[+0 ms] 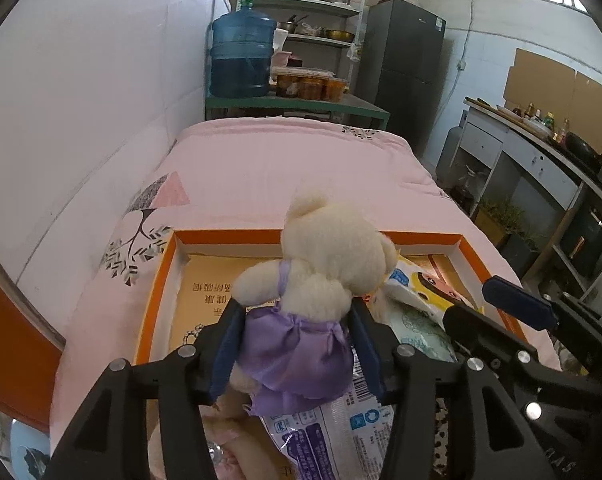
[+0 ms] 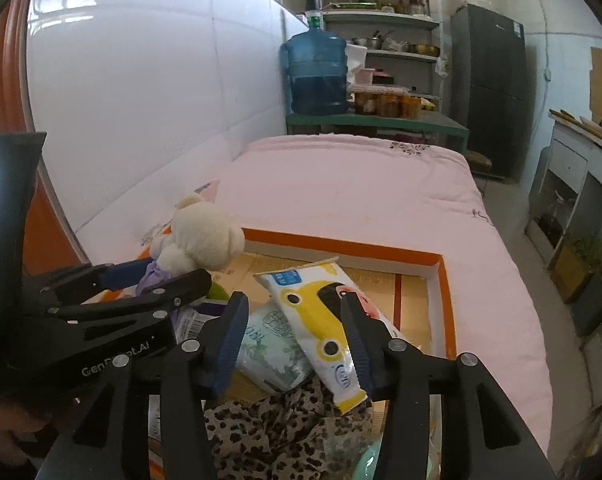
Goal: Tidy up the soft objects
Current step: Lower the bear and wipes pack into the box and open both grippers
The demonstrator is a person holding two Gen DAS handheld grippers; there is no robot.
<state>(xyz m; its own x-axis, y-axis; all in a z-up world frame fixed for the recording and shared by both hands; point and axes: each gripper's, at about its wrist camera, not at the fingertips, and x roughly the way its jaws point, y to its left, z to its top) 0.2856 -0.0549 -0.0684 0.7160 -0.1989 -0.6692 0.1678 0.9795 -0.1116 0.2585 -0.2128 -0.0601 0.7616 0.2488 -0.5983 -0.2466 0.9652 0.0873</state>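
My left gripper [image 1: 297, 320] is shut on a cream plush bear in a purple dress [image 1: 325, 272] and holds it above the orange-rimmed box [image 1: 229, 236]. The bear also shows in the right wrist view [image 2: 201, 236], left of my right gripper [image 2: 295, 310]. My right gripper is open and empty above a yellow-and-white tissue pack [image 2: 321, 304], a pale green tissue pack [image 2: 273, 352] and a leopard-print cloth [image 2: 285, 428], all lying in the box [image 2: 341, 242]. A white printed plastic pack [image 1: 333, 436] lies under the bear.
The box rests on a pink quilt [image 1: 285, 168] on a bed beside a white wall [image 1: 85, 92]. A blue water jug [image 1: 241, 56] and shelves with jars stand beyond the bed. A counter [image 1: 541, 152] runs along the right.
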